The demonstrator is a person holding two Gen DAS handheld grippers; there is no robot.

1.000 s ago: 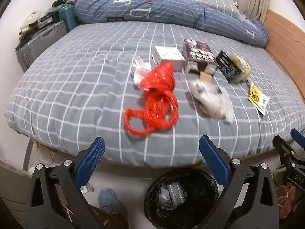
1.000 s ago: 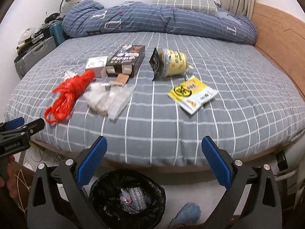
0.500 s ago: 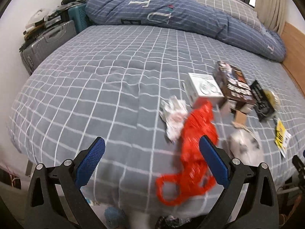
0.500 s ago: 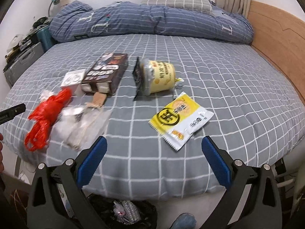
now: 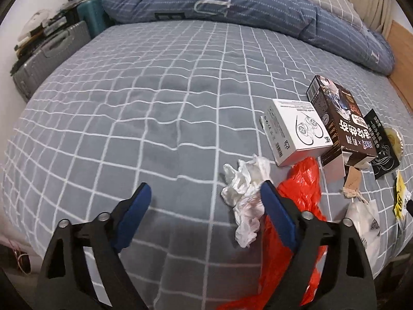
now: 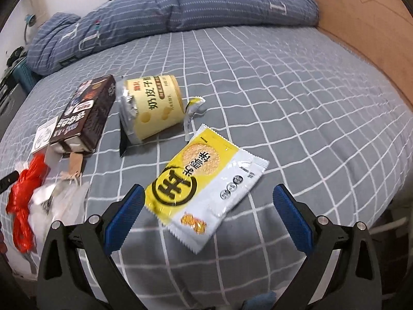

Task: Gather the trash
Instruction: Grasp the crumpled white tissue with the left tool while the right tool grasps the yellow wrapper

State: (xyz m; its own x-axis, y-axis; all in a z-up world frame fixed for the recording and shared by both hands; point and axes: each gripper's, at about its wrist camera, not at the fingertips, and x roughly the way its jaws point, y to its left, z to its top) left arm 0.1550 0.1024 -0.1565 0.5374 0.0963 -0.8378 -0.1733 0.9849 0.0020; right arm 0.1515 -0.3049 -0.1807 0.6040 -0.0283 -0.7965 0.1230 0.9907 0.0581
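My left gripper (image 5: pixel 205 206) hovers low over the grey checked bed sheet (image 5: pixel 155 108), its jaws closing. A crumpled white tissue (image 5: pixel 245 193) lies just inside its right finger, and no pad presses on it. A red plastic bag (image 5: pixel 302 188) lies behind that finger, beside a white box (image 5: pixel 294 134) and a dark brown box (image 5: pixel 340 121). My right gripper (image 6: pixel 209 206) stands open over a yellow snack packet (image 6: pixel 204 188), which lies flat between its fingers. Beyond it a yellow cup (image 6: pixel 155 106) lies on its side.
A clear plastic bag (image 6: pixel 62 201) and a paper tag (image 6: pixel 74 165) lie near the bed's front edge. A folded blue duvet (image 5: pixel 232 2) fills the far end. Suitcases (image 5: pixel 49 54) stand at the left and a wooden headboard (image 6: pixel 361 18) at the right.
Both grippers moved forward from the bed's edge to low over the sheet, and the black bin dropped out of view. The left jaws have narrowed. The packet now lies between the right fingers.
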